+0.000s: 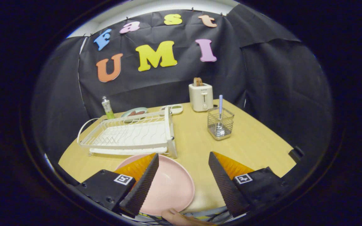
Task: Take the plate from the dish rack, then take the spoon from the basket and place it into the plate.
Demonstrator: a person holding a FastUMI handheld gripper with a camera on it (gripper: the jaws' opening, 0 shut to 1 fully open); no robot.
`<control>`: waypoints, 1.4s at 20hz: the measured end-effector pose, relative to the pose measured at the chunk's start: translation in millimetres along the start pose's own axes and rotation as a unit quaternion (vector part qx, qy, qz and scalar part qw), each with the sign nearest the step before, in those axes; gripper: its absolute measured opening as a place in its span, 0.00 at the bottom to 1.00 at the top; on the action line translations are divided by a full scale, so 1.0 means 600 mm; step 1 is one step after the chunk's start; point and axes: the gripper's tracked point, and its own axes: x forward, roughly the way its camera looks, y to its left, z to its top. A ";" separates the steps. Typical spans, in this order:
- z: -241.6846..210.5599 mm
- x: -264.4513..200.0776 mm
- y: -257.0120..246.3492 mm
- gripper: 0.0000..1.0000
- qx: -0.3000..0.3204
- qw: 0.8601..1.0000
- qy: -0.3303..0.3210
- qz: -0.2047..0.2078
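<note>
- Gripper (183, 175) open, fingers wide apart, nothing between them but bare table and part of the plate's rim.
- Plate (168, 185), pink, flat on the table (256, 141) just in front of the rack, partly under the left finger (141, 185); whether the finger touches it is unclear.
- Rack (130, 135), white wire, beyond the fingers to the left, no dishes in it.
- Basket (220, 123), wire, ahead and to the right, well apart from the plate.
- Spoon (220, 113) upright in the basket, striped handle sticking up.
- Toaster (201, 96) behind the basket at the table's far edge, a slice of bread (198, 82) in its slot.
- Bottle (107, 107) stands behind the rack; a small dish (134, 111) with something dark on it sits beside it.
- A hand (181, 217) shows at the table's near edge, below the plate.
</note>
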 end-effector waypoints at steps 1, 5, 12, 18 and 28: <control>0.005 0.002 -0.004 1.00 0.004 1.000 -0.002 0.004; 0.044 0.016 -0.048 1.00 -0.031 0.999 -0.027 -0.004; 0.106 0.088 -0.143 1.00 -0.023 0.999 -0.042 -0.026; 0.162 0.194 -0.193 1.00 -0.034 0.998 -0.039 -0.030; 0.237 0.378 -0.236 1.00 -0.003 1.000 0.005 -0.019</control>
